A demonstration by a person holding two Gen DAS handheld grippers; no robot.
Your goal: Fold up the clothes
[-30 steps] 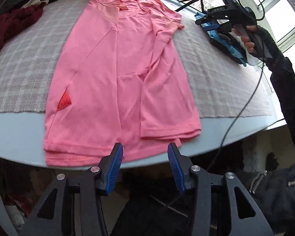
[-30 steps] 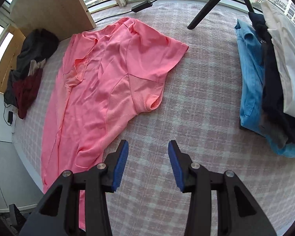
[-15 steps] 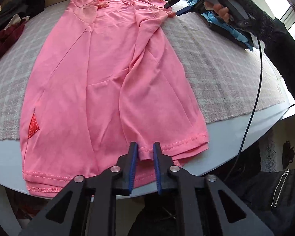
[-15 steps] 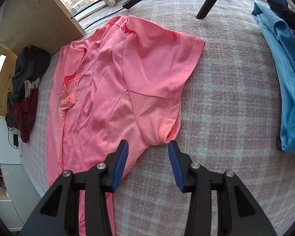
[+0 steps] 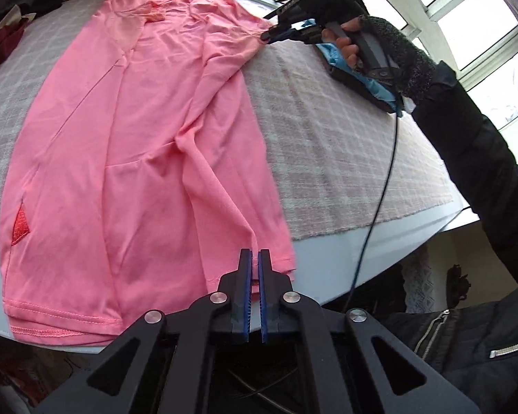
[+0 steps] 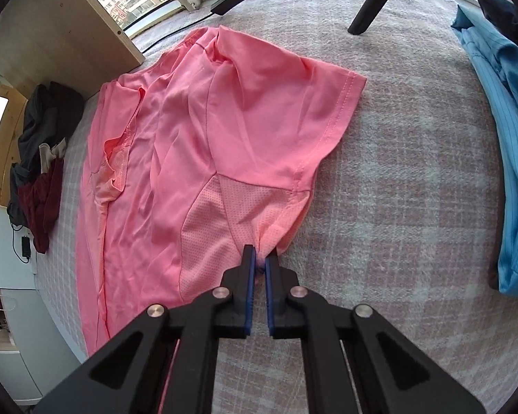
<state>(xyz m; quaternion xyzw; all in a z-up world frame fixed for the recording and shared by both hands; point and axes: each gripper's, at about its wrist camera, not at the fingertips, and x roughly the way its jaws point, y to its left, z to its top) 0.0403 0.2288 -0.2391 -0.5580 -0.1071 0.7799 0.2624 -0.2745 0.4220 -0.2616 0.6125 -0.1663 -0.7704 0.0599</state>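
Pink T-shirt spread lengthwise on the checked cloth over the worktop, hem hanging past the near edge. Left hand-held gripper clamped on the folded hem edge, blue pads pressed onto the fabric. Right hand-held gripper just closed, pinching the mesh underarm panel beside the sleeve; seen from the left wrist view in a gloved hand. Blue shirt lying well apart at the right; dark clothes heap at the far left.
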